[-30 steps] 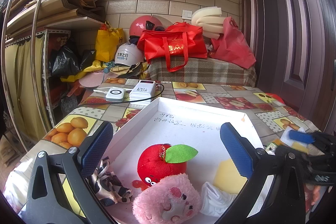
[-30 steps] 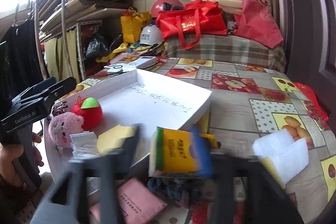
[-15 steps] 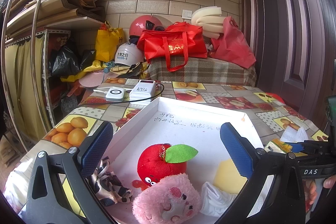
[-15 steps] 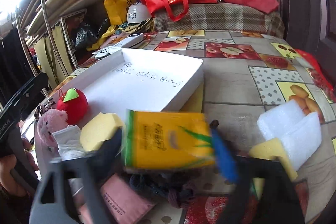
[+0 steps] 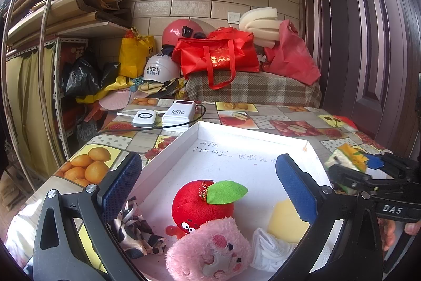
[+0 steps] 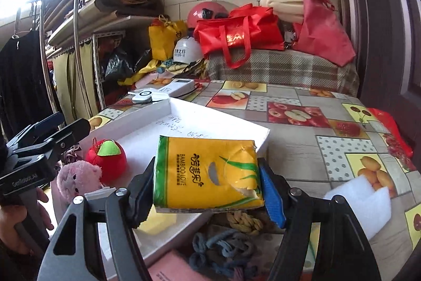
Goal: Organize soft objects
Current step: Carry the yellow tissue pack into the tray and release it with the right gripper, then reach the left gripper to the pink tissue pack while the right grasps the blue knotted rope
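My right gripper [image 6: 208,186] is shut on a yellow tissue pack [image 6: 208,173], pads pressing its two short sides, and holds it above the near right corner of the white tray [image 6: 147,149]. The left wrist view shows the same pack [image 5: 344,158] in that gripper, beside the tray's right rim [image 5: 314,149]. My left gripper [image 5: 208,183] hangs open over the tray's near end with nothing between its fingers. In the tray lie a red apple plush [image 5: 200,204], a pink plush [image 5: 210,252], a yellow sponge [image 5: 286,217] and a white cloth [image 5: 268,249].
A patterned cloth [image 5: 134,231] lies at the tray's left edge. On the table near me lie white foam sheets [image 6: 360,204], a blue cord [image 6: 221,249], a yellow braided rope [image 6: 244,221] and a pink packet [image 6: 168,267]. A power bank [image 5: 179,112] sits behind the tray.
The right gripper has closed on the yellow tissue pack and raised it off the table toward the tray. The left gripper has stayed still.
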Motion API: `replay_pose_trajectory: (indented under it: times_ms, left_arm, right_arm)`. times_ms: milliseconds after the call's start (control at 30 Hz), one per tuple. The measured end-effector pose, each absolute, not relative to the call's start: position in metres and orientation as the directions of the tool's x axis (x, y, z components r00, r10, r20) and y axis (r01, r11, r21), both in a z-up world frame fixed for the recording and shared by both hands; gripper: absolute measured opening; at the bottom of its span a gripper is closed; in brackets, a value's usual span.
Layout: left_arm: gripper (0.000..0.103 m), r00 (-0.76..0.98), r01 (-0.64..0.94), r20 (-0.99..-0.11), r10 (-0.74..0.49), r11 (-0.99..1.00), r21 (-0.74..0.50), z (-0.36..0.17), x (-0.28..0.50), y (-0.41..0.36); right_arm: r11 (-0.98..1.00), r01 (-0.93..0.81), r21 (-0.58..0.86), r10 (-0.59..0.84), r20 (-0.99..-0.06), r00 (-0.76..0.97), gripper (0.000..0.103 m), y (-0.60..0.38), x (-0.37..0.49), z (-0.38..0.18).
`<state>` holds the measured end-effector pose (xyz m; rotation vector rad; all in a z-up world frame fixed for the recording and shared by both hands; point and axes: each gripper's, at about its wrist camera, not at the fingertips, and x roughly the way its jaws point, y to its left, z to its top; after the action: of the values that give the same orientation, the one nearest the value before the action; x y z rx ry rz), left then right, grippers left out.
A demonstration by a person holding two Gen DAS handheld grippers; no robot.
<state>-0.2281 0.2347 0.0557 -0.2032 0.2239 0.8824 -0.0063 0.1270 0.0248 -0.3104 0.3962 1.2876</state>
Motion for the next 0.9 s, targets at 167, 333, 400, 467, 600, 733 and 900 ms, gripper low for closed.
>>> replay_pose_trajectory:
  times_ms: [167,333,400,467,600,733,900]
  left_arm:
    - [0.103,0.616,-0.781,-0.276,0.738,0.619,-0.084,0.056,-0.228,0.235]
    - [0.103,0.616,-0.781,-0.278,0.737,0.618,-0.089,0.054,-0.229,0.235]
    - [0.103,0.616,-0.781,-0.278,0.737,0.619,-0.088,0.055,-0.229,0.235]
    - [0.103,0.616,-0.78,-0.278,0.737,0.619,-0.089,0.055,-0.229,0.236]
    - [0.103,0.616,-0.78,-0.278,0.737,0.619,-0.089,0.055,-0.229,0.236]
    - [0.103,0.616,-0.78,-0.278,0.737,0.62,-0.087,0.055,-0.229,0.236]
    - [0.103,0.616,-0.78,-0.278,0.737,0.62,-0.088,0.055,-0.23,0.236]
  right_arm:
    - [0.248,-0.969,-0.007,0.846,-0.486,0.22,0.071,0.151,-0.004,0.021]
    - [0.251,-0.968,-0.001,0.837,-0.501,0.218,0.072,0.174,-0.005,0.026]
    - [0.236,-0.972,-0.001,0.824,-0.53,0.201,0.076,0.185,-0.006,0.025]
    - [0.233,-0.972,-0.021,0.816,-0.539,0.207,0.083,0.188,-0.011,0.023]
    - [0.249,-0.968,-0.019,0.839,-0.495,0.226,0.103,0.174,-0.01,0.027]
    - [0.268,-0.963,0.006,0.856,-0.46,0.235,0.103,0.152,-0.003,0.037]
    - [0.297,-0.954,-0.041,0.852,-0.439,0.285,0.103,0.116,0.004,0.041]
